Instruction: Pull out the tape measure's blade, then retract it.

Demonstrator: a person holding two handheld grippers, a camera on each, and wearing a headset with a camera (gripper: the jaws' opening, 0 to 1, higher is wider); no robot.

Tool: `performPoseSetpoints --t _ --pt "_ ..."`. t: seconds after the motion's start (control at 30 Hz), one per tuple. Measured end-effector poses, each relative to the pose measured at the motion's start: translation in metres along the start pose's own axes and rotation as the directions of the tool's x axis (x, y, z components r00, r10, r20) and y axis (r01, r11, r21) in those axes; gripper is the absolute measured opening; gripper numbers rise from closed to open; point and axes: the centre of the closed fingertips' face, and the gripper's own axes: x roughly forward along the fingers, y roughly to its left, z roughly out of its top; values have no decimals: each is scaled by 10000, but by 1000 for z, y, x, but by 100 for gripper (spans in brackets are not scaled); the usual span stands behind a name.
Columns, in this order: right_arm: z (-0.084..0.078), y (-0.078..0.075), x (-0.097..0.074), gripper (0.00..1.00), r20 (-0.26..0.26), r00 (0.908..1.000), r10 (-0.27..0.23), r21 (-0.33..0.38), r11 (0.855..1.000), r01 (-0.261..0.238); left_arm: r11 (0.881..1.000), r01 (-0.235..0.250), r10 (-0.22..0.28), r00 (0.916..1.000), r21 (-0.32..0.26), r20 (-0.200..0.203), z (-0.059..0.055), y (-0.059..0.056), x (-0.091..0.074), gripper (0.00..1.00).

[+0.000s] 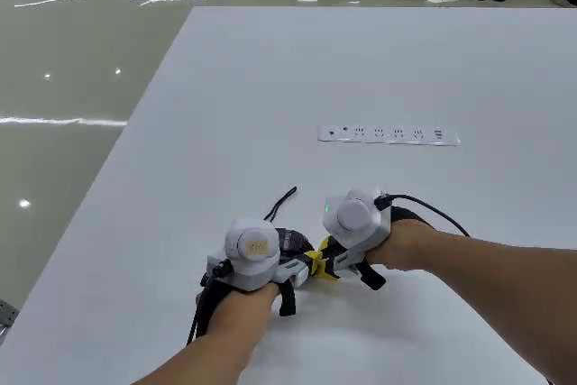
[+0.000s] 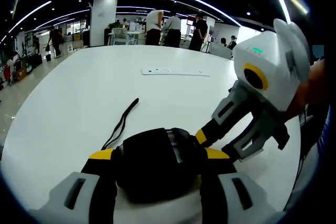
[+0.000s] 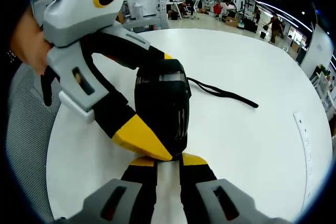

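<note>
tape measure (image 2: 157, 167) sides hidden by left claw (image 2: 157, 153), power strip (image 3: 307, 148) cropped

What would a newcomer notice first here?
The two grippers meet low in the head view: the left gripper clamps the black tape measure, and the right gripper pinches at its edge. Beyond them, a black strap trails on the white table, with a power strip farther out.

Left claw (image 2: 157, 156) and right claw (image 3: 168, 162): white housings, black yellow-tipped jaws
</note>
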Motion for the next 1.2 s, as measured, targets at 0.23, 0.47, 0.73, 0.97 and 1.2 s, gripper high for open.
performPoseSetpoints --t 0.23,0.47,0.73,0.97,1.2 --pt "0 1 -1 16 20 10000 4 -51 10000 -4 10000 0 0 10000 13 17 0 0 0 61" --pt "0 1 -3 16 289 9996 -29 5 10000 29 10000 21 -21 10000 -7 -25 0 0 0 61" --pt "-1 4 -7 21 584 9983 -81 970 9953 24 9985 543 -540 9979 63 -347 0 -3 -6 63" --pt "-10 2 -19 33 756 9967 -282 1380 9903 176 9954 922 -924 9957 -251 -67 9 9 -16 69" --pt "-13 4 -41 44 1110 9921 -590 1468 9883 423 9873 1589 -1591 9868 93 294 14 13 -37 93"
